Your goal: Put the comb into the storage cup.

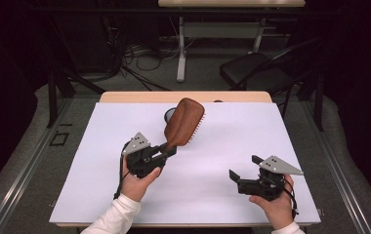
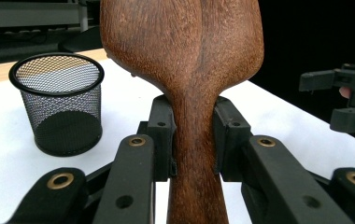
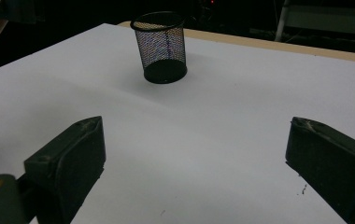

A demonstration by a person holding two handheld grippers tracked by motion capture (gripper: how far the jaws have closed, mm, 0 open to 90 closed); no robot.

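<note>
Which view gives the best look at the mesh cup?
The right gripper view: the mesh cup stands whole and unobstructed on the white table. The left gripper view shows it whole too, at the left edge. In the high view the hairbrush hides most of it.

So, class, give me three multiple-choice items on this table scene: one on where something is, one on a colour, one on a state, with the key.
1. Where does the mesh cup stand?
A. On the white table sheet
B. On the floor
C. On the folding chair

2. What colour is the back of the hairbrush?
A. Blue
B. Brown
C. White

3. How do the jaws of the right gripper stand?
A. Closed on the brush
B. Closed on the cup
C. Apart, with nothing between them

Key: 1 A, the cup's base rests on the sheet; 2 B, the left gripper view shows brown wood grain; 3 C, the right gripper view shows bare sheet between them.
</note>
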